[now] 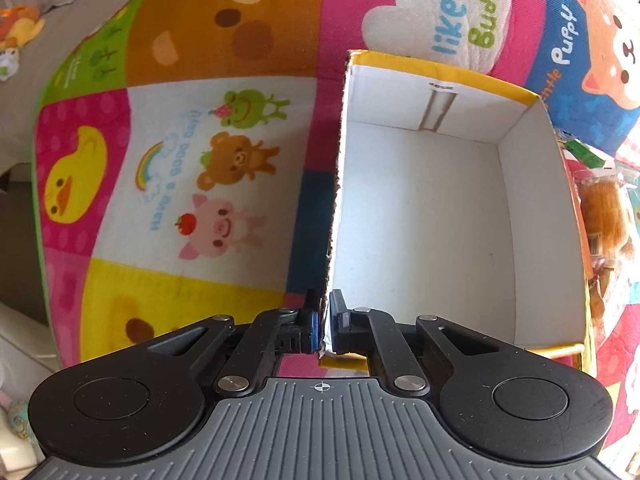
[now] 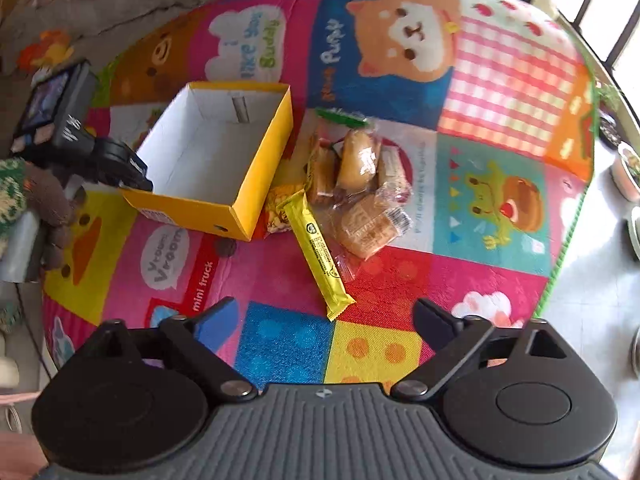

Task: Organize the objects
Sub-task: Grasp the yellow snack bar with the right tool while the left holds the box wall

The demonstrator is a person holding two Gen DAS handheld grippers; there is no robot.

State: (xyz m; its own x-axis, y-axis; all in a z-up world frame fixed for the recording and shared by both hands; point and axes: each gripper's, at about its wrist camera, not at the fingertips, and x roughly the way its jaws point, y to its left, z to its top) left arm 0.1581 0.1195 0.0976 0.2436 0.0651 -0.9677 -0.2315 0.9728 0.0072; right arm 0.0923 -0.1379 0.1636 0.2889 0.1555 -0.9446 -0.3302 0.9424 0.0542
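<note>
— Two grippers: what's each doing?
— Left hand-held gripper (image 1: pixel 322 330) pinches the yellow box's (image 2: pixel 262 168) near-left wall. Right hand-held gripper (image 2: pixel 324 316) gapes, empty, over the mat (image 2: pixel 500 92); wrapped snacks (image 2: pixel 356 184), seemingly pastries, lie right of it.

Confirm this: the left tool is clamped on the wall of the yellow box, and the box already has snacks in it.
Wrong on one point: the yellow box is empty, as the left wrist view shows. The snacks lie beside it on the mat. The left tool is clamped on its wall.
</note>
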